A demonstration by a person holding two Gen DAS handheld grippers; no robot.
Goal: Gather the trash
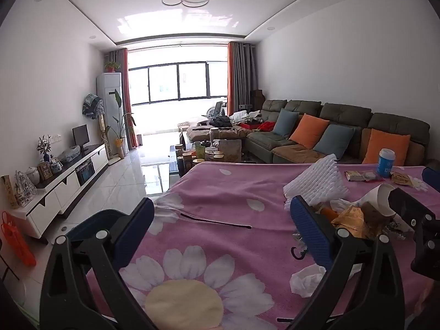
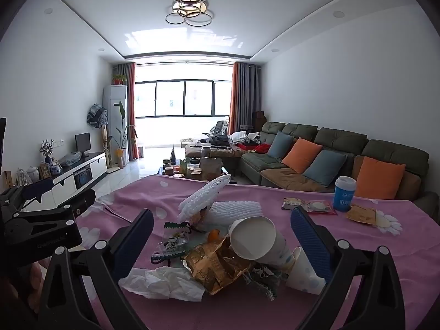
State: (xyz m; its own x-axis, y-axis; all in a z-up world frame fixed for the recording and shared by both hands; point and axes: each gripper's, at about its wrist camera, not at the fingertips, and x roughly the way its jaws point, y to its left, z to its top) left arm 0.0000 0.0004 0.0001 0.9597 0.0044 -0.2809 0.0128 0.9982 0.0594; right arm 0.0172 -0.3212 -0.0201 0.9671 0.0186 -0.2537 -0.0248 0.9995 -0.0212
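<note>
Two grippers are over a table covered by a pink flowered cloth (image 2: 176, 192). The right gripper (image 2: 222, 236) has its fingers wide apart, with the trash pile between them on the cloth. Nearest in the pile lies a crumpled white tissue (image 2: 165, 277), touching a gold wrapper (image 2: 217, 264). On the wrapper's right a paper cup (image 2: 255, 239) lies tipped on its side, mouth toward the camera, with a second cup (image 2: 302, 272) just beside it. Behind them are a green-edged packet (image 2: 172, 240) and white foam netting (image 2: 203, 198). The left gripper (image 1: 222, 220) also has its fingers wide apart, with only cloth between them; the pile lies at its right finger (image 1: 310, 231). Farther right on the cloth are flat snack packets (image 2: 310, 205) and an upright blue cup (image 2: 343, 194). Beyond the table stands a sofa (image 2: 341, 148) with cushions.
</note>
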